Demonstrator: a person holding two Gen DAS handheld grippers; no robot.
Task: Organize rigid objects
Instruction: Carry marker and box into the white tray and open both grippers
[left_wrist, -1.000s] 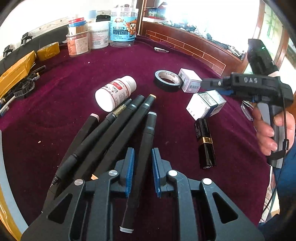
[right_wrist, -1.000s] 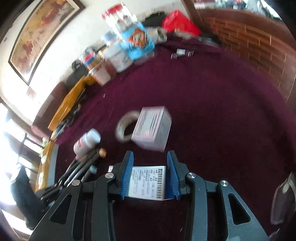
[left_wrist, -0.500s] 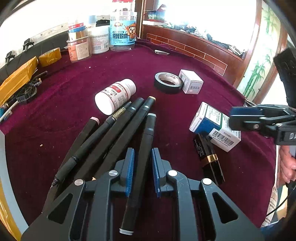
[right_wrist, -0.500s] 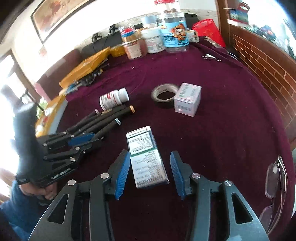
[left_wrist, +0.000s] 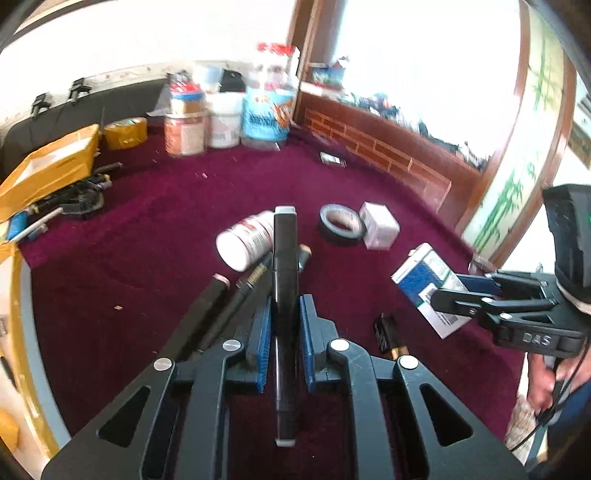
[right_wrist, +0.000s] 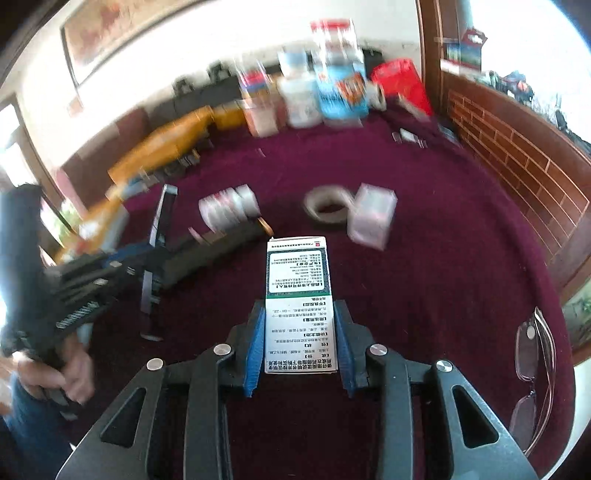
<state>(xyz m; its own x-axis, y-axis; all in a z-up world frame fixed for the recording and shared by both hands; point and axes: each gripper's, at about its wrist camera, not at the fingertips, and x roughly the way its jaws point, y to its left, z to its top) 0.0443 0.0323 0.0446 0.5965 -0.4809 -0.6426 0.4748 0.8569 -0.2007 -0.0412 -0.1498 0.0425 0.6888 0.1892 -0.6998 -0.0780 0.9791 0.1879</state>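
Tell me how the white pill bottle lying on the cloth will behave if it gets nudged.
The white pill bottle lies on its side, so it will probably roll if nudged across its length. The black pens touching it may block rolling that way. The maroon cloth looks napped, so it should likely slow quickly.

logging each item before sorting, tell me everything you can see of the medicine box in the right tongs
The medicine box is a slim rectangular carton, apparently cardboard, white with a green panel of printed text on its upper face and a blue side. It looks intact and closed. The right tongs are closing on its long sides, blue pads against them, the far end sticking out forward. In the left view it is tilted above the maroon cloth, touching nothing else.
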